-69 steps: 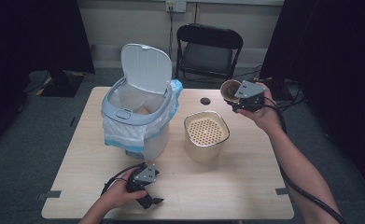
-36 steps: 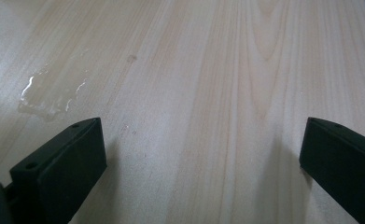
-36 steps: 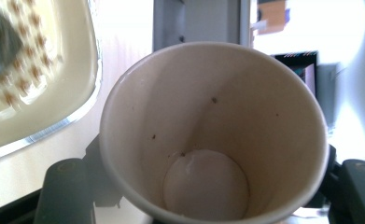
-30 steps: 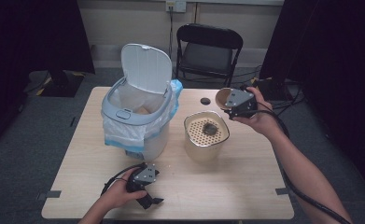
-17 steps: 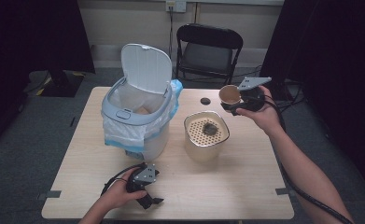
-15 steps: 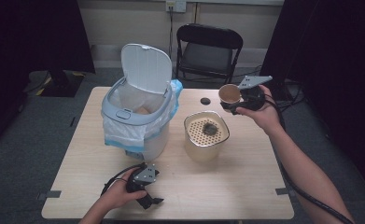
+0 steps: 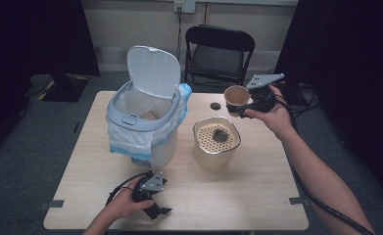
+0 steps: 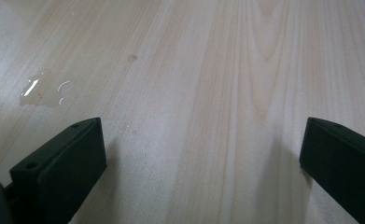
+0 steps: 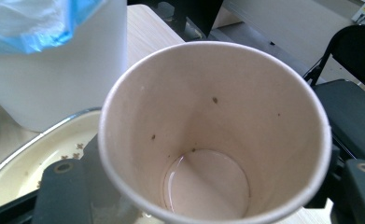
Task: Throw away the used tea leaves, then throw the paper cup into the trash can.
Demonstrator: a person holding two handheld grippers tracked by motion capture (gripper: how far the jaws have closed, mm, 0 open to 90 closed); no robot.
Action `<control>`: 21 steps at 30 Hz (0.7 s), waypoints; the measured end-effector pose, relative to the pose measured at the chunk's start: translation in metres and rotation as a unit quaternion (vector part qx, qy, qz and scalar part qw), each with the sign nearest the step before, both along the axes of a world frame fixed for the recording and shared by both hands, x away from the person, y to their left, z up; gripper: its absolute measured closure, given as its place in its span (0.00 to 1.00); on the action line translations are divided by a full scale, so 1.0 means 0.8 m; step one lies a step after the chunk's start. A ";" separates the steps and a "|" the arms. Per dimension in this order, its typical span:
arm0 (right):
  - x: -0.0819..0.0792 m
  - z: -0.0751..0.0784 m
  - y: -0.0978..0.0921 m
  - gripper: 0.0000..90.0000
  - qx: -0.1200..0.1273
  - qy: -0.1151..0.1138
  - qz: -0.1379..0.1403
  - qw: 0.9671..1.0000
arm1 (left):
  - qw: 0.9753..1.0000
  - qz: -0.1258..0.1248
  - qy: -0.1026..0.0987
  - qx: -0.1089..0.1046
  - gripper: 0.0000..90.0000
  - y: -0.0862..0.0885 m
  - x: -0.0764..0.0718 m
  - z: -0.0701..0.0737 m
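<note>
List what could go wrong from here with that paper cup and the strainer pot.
1. The paper cup lies tipped in the right gripper with a film of liquid left inside; it may drip onto the table rather than into the strainer pot.
2. A squeezed paper wall could buckle or slip.
3. A puddle lies near the open left gripper; it could get smeared.

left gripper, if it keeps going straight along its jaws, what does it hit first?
Likely the bare table. The left gripper has its jaws open and angled down at the wood, nothing between them. A small wet patch lies off to one side, apparently out of line.
</note>
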State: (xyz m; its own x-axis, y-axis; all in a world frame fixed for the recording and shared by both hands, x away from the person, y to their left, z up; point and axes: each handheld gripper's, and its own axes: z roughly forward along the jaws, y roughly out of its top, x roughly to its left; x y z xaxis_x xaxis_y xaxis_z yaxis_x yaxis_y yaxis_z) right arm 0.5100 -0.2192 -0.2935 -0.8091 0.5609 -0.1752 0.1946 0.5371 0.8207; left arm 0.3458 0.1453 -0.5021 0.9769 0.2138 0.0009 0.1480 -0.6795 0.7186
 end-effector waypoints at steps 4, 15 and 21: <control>-0.003 0.008 0.007 0.30 0.008 0.004 0.009 1.000 | 1.000 -0.002 0.002 0.003 0.00 0.000 0.000 0.001; -0.010 0.026 0.035 0.30 0.006 0.007 0.039 0.999 | 1.000 -0.003 0.001 0.003 0.00 0.000 0.000 0.001; -0.011 0.035 0.049 0.31 0.011 0.016 0.052 0.998 | 1.000 -0.003 0.002 0.003 0.00 0.000 0.000 0.001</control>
